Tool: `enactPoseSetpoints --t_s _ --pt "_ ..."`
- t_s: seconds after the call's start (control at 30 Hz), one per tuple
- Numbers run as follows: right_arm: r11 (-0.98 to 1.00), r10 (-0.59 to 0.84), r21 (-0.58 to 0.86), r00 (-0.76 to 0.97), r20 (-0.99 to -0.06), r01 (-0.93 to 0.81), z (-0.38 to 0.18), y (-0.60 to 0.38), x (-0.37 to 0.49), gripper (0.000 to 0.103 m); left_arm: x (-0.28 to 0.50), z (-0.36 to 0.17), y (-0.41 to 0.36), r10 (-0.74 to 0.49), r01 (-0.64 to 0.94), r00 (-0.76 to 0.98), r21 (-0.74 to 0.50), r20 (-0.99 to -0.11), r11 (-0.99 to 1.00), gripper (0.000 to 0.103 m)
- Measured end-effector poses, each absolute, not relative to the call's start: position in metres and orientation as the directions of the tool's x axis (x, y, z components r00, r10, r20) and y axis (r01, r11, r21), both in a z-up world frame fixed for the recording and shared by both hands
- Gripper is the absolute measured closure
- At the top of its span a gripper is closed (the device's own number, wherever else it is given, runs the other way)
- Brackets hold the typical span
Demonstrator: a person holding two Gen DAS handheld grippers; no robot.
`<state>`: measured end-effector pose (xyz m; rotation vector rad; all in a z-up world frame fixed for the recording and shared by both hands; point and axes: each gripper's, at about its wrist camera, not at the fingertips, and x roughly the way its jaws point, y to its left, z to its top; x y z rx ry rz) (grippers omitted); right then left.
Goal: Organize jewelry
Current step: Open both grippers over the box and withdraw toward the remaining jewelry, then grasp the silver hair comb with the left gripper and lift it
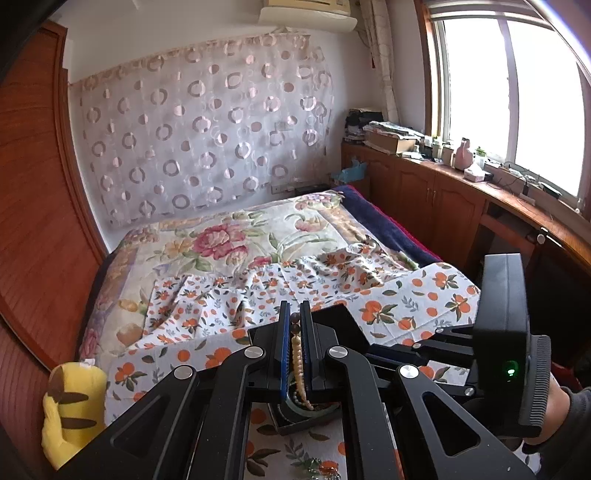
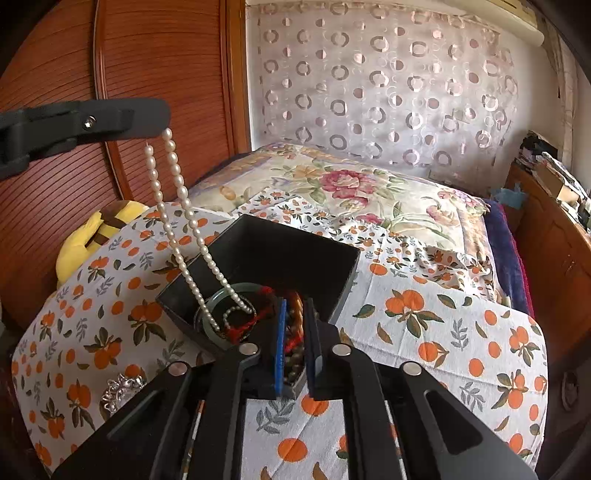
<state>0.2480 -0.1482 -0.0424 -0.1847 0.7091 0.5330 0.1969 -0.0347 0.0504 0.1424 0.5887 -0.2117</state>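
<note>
Only the right view shows pearl necklace [image 2: 184,229] entering box [image 2: 295,247].

Place: a home bedroom.
Bed [image 1: 229,236]: takes up most of the room, with a floral quilt and an orange-print cloth [image 2: 424,325] spread over it.
Wall: a sheer curtain [image 1: 199,136] with ring pattern hangs behind the bed; an air conditioner [image 1: 306,13] sits above it.
Wardrobe [image 2: 147,59]: reddish wood with slatted doors, beside the bed.
Window [image 1: 509,96]: bright, over a wooden cabinet [image 1: 424,188] cluttered with boxes, papers and bottles.
Toy: a yellow plush [image 1: 72,406] at the bed's edge.
</note>
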Motion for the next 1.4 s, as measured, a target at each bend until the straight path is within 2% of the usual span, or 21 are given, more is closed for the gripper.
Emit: enactPoseSetpoints --t_s 0.1,0.27,0.3,0.37,0.4,0.5,0.57,0.7,0.77,1.07,1.2,1.4 --pt "0.854 0.408 0.027 0.636 -0.655 -0.52 -0.041 -0.154 0.245 0.077 0.199 0.048 -0.034 -0.155 0.236 0.808 0.071 -0.568 0.969 0.098" --pt "0.856 0.413 0.036 0.64 -0.648 -0.516 -0.04 -0.163 0.239 0.077 0.201 0.043 -0.033 -0.144 0.23 0.809 0.08 -0.57 0.97 0.098" --pt "0.856 0.416 0.042 0.64 -0.645 -0.515 -0.04 -0.165 0.238 0.077 0.201 0.043 -0.033 -0.143 0.231 0.808 0.083 -0.572 0.97 0.096" --pt "0.856 0.421 0.048 0.64 -0.643 -0.514 -0.04 -0.169 0.234 0.077 0.2 0.042 -0.033 -0.14 0.229 0.809 0.087 -0.57 0.97 0.076" --pt "0.855 0.423 0.05 0.639 -0.642 -0.516 -0.041 -0.17 0.232 0.077 0.198 0.041 -0.032 -0.141 0.229 0.812 0.087 -0.567 0.97 0.072" --pt "0.852 0.429 0.052 0.639 -0.638 -0.52 -0.041 -0.177 0.221 0.077 0.193 0.037 -0.029 -0.15 0.236 0.809 0.08 -0.569 0.969 0.07" --pt "0.848 0.442 0.067 0.632 -0.636 -0.526 -0.043 -0.183 0.212 0.077 0.187 0.033 -0.027 -0.158 0.24 0.806 0.071 -0.571 0.968 0.064" --pt "0.841 0.448 0.07 0.619 -0.645 -0.536 -0.049 -0.187 0.197 0.077 0.172 0.022 -0.023 -0.168 0.254 0.798 0.069 -0.579 0.965 0.062" --pt "0.839 0.449 0.073 0.61 -0.653 -0.54 -0.055 -0.19 0.189 0.077 0.164 0.016 -0.019 -0.176 0.26 0.792 0.063 -0.585 0.963 0.053" --pt "0.82 0.453 0.079 0.558 -0.696 -0.567 -0.079 -0.185 0.164 0.077 0.132 -0.027 -0.002 -0.183 0.264 0.743 0.03 -0.644 0.964 0.051" --pt "0.811 0.447 0.067 0.542 -0.711 -0.581 -0.088 -0.175 0.158 0.072 0.124 -0.048 0.007 -0.185 0.249 0.714 -0.002 -0.675 0.968 0.051" --pt "0.806 0.429 0.035 0.541 -0.724 -0.592 -0.097 -0.165 0.154 0.072 0.121 -0.078 0.015 -0.182 0.233 0.667 -0.03 -0.722 0.972 0.05"
